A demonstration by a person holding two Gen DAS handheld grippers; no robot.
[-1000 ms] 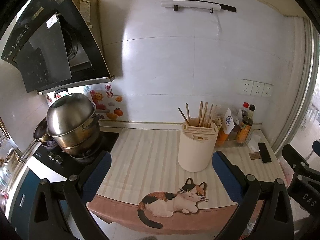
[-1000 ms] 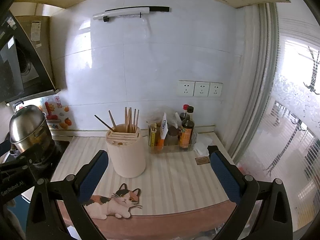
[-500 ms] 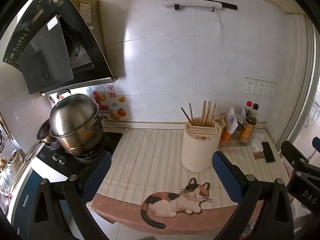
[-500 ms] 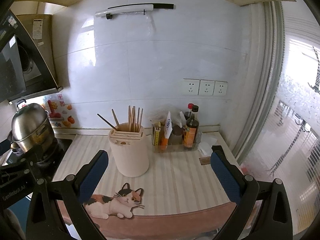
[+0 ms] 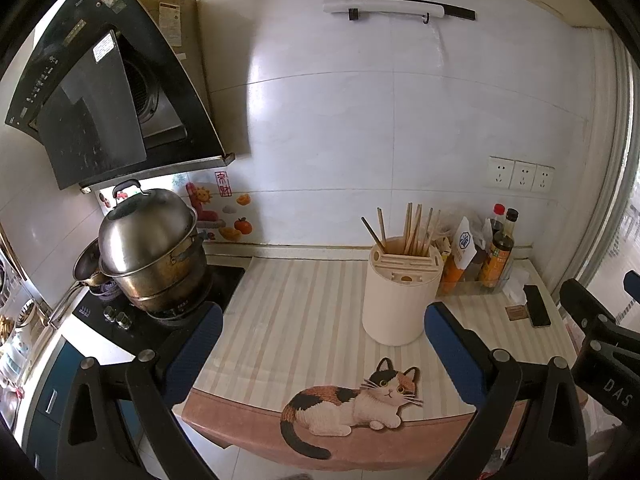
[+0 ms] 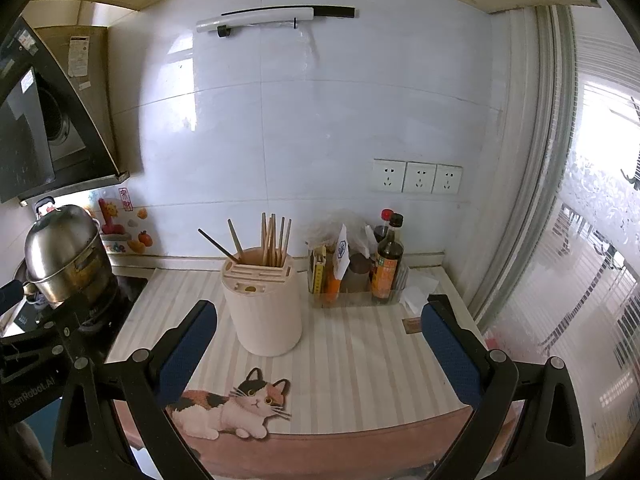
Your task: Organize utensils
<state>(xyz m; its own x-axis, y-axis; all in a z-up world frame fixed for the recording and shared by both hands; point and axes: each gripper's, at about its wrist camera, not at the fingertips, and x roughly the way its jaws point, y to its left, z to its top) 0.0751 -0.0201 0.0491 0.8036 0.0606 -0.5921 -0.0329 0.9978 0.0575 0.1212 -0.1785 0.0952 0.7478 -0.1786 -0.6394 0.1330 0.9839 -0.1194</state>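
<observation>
Chopsticks [image 5: 416, 228] are standing loosely in the cream holder [image 5: 400, 292] toward the counter's [image 5: 304, 304] back right corner. Left gripper [image 5: 322, 350] and right gripper [image 6: 318, 350] are hovering wide, empty. Sticks are likely handling light, stiff, smooth; pinching the exposed upper ends is advisable.

One cream utensil holder [image 6: 262, 304] stands on the bench [image 6: 360, 360], holding about eight chopsticks [image 6: 274, 240]. Two dark sauce bottles [image 6: 387, 264] sit nearby. Three wall sockets [image 6: 418, 178], one steel pot [image 5: 150, 248], one phone [image 5: 536, 311].
</observation>
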